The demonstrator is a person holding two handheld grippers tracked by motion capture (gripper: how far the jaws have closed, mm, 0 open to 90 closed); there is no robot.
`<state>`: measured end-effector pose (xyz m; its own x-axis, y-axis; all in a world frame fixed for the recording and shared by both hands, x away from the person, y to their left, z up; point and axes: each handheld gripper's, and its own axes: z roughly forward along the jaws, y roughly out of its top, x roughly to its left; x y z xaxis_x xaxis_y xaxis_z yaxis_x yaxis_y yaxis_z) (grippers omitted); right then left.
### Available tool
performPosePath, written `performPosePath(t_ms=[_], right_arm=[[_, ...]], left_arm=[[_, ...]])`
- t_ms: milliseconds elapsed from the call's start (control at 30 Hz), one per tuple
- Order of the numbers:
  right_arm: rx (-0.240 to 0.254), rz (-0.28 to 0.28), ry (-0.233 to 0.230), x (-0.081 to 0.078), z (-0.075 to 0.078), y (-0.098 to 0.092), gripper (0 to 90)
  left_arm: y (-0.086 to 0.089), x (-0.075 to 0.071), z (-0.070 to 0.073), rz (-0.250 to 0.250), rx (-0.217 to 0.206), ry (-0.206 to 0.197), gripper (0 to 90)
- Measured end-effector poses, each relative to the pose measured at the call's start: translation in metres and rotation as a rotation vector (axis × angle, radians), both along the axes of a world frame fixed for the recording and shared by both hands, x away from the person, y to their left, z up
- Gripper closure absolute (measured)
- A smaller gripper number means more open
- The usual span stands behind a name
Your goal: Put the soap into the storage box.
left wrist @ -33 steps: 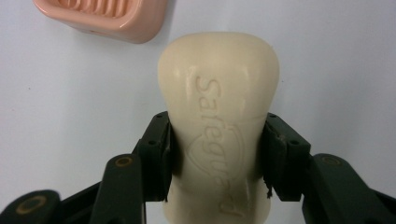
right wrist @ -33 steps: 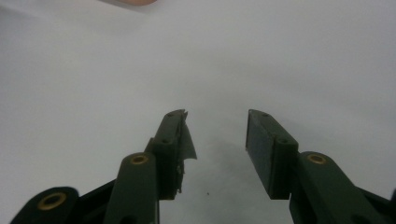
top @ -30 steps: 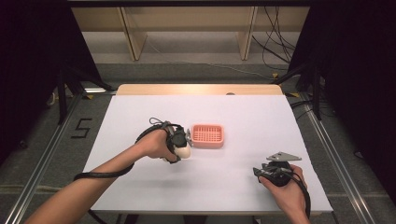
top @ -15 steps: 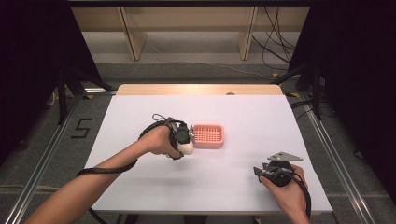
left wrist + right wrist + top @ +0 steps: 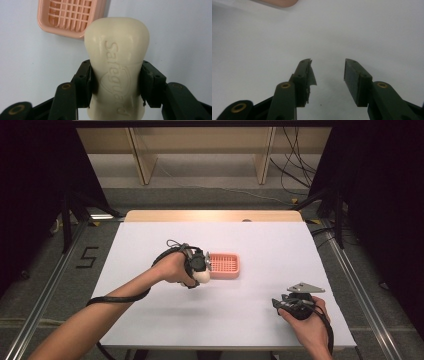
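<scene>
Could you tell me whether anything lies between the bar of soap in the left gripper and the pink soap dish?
Nothing visible does. The left gripper is shut on the soap bar, held right beside the pink soap dish. Only bare white table lies between them, and the dish's grid looks empty.

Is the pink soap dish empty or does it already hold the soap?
Empty. The soap dish shows a bare grid, while the soap is clamped between the jaws of the left gripper, beside the dish.
</scene>
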<state>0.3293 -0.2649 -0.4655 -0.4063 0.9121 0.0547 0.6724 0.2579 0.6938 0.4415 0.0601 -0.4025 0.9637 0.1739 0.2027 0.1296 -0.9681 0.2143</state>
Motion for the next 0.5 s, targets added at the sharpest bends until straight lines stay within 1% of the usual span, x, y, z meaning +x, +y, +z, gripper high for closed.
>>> performPosePath(t_ms=[67, 133, 167, 200, 300, 333, 400, 467, 500], right_arm=[[-0.009, -0.002, 0.007, -0.0006, 0.0010, -0.0004, 57.2], [-0.008, -0.003, 0.008, -0.0007, 0.0010, -0.0004, 57.2], [-0.002, 0.003, -0.003, -0.0004, 0.0004, -0.0005, 57.2], [-0.012, 0.002, 0.002, -0.0010, 0.0013, -0.0007, 57.2], [-0.017, 0.008, -0.001, -0.0011, 0.0016, -0.0015, 57.2], [-0.024, 0.015, -0.010, -0.0006, 0.0009, -0.0022, 57.2], [-0.009, 0.002, 0.005, -0.0010, 0.0016, -0.0013, 57.2], [-0.010, 0.003, 0.004, -0.0009, 0.0015, -0.0013, 57.2], [-0.026, 0.016, -0.010, -0.0003, 0.0004, -0.0025, 57.2]], left_arm=[[-0.0005, 0.0015, 0.0005, 0.000, 0.000, -0.008, 49.4], [-0.0009, 0.0028, 0.0013, 0.000, 0.000, -0.004, 49.3], [-0.0012, 0.0036, 0.0023, -0.003, 0.008, -0.001, 49.3], [-0.0015, 0.0039, 0.0015, 0.001, -0.003, -0.008, 49.4], [-0.0025, 0.0048, 0.0015, 0.004, -0.007, -0.006, 49.3], [-0.0028, 0.0053, 0.0014, 0.001, -0.008, -0.009, 49.4], [-0.0037, 0.0059, 0.0013, 0.003, -0.011, -0.010, 49.4], [-0.0044, 0.0069, 0.0009, 0.001, -0.013, -0.014, 49.3], [-0.0047, 0.0072, 0.0009, 0.000, -0.012, -0.017, 49.3]])
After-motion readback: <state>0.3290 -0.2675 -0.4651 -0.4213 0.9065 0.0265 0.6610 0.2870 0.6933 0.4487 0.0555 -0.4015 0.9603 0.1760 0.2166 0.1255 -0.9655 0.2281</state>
